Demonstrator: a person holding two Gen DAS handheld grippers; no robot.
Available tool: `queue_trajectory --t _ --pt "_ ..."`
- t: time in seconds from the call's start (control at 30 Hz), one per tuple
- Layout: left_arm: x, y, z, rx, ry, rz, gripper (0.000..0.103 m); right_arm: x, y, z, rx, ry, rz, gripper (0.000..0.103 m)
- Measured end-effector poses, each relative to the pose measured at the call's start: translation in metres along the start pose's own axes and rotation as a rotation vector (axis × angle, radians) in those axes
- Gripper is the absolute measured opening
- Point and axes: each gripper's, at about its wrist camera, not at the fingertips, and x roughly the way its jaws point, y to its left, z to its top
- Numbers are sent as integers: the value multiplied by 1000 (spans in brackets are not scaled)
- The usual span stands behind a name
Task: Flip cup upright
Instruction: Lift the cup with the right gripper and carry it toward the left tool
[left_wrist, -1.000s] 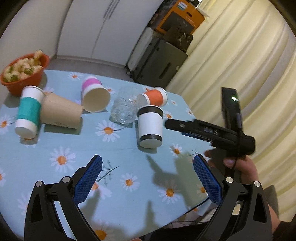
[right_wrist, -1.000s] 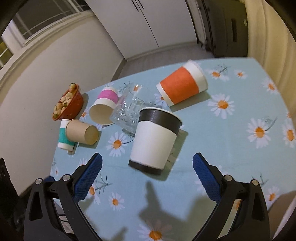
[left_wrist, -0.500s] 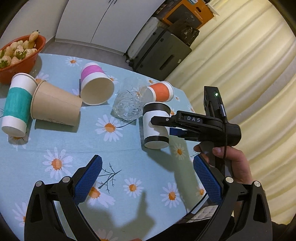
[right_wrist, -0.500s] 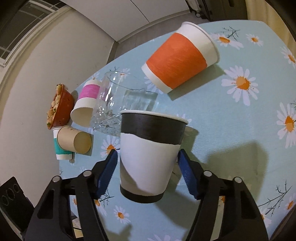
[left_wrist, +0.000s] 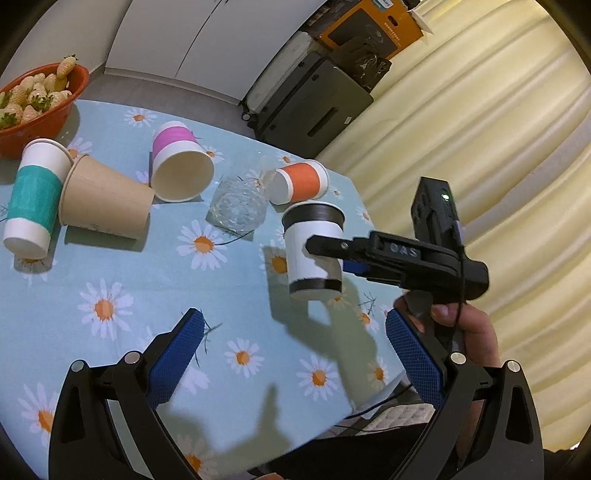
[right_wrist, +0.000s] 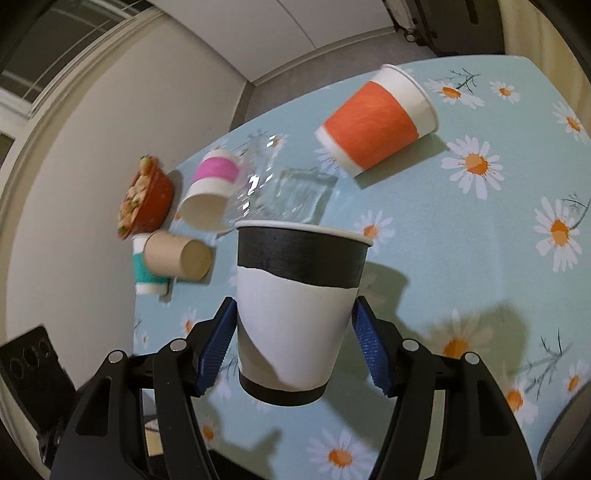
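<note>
Black-banded cup (right_wrist: 295, 306) upright, clamped in right gripper (right_wrist: 291, 343). Glass (right_wrist: 280, 188) just behind at 12; orange cup (right_wrist: 376, 125) at 1. Left gripper (left_wrist: 295, 354) open, empty.

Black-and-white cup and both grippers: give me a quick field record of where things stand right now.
held cup: black-and-white cup, mouth up, lifted off the table
right gripper: shut on the cup's lower half, a blue pad on each side
left gripper: open, nothing between its pads, above the tablecloth
cups lying on their sides: orange cup, pink cup, brown cup, teal cup
glass: clear glass, on its side between pink and orange cups
bowl: red bowl, far corner
</note>
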Motion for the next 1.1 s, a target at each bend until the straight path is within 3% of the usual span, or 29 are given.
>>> queue_trajectory --t 0.27,0.53,1.1 --pt "-21 -11 -22 -1 -8 -15 96 -8 27 -46 -89 56 -1 64" --pt "-33 -6 -47 -29 3 1 96 4 26 -93 -125 136 -16 64" --pt "-24 -1 -70 -55 37 13 96 15 21 -120 -103 166 -5 65"
